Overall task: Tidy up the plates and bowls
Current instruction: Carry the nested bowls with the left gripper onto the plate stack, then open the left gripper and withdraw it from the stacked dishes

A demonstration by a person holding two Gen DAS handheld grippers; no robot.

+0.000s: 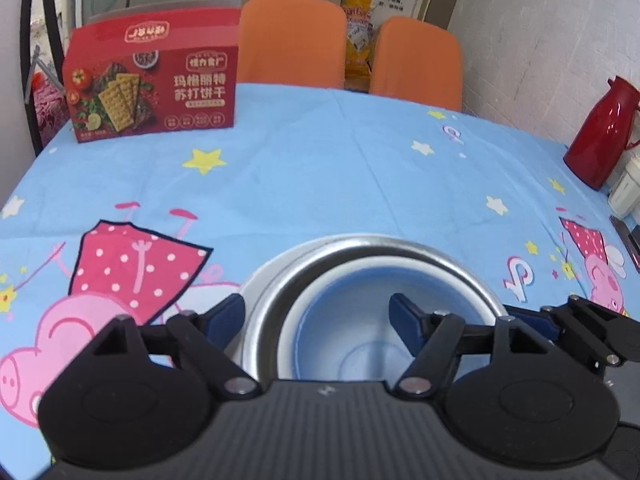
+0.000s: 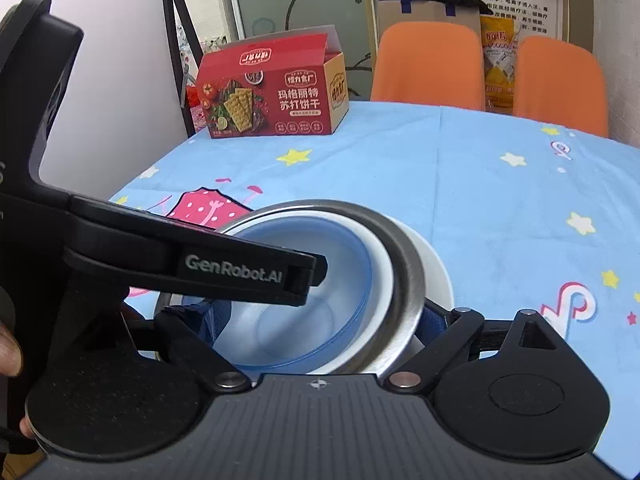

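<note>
The nested bowls (image 1: pixel 372 304) sit on the bench (image 1: pixel 320 168) between the spread fingers of the left tool (image 1: pixel 316 316), ungripped. The right tool (image 2: pixel 320 320) also straddles them, wide apart, holding nothing

The right claw (image 2: pixel 320 320) straddles the near rim of the nested bowls (image 2: pixel 348 280), left claw (image 2: pixel 240 268) crossing above
</note>
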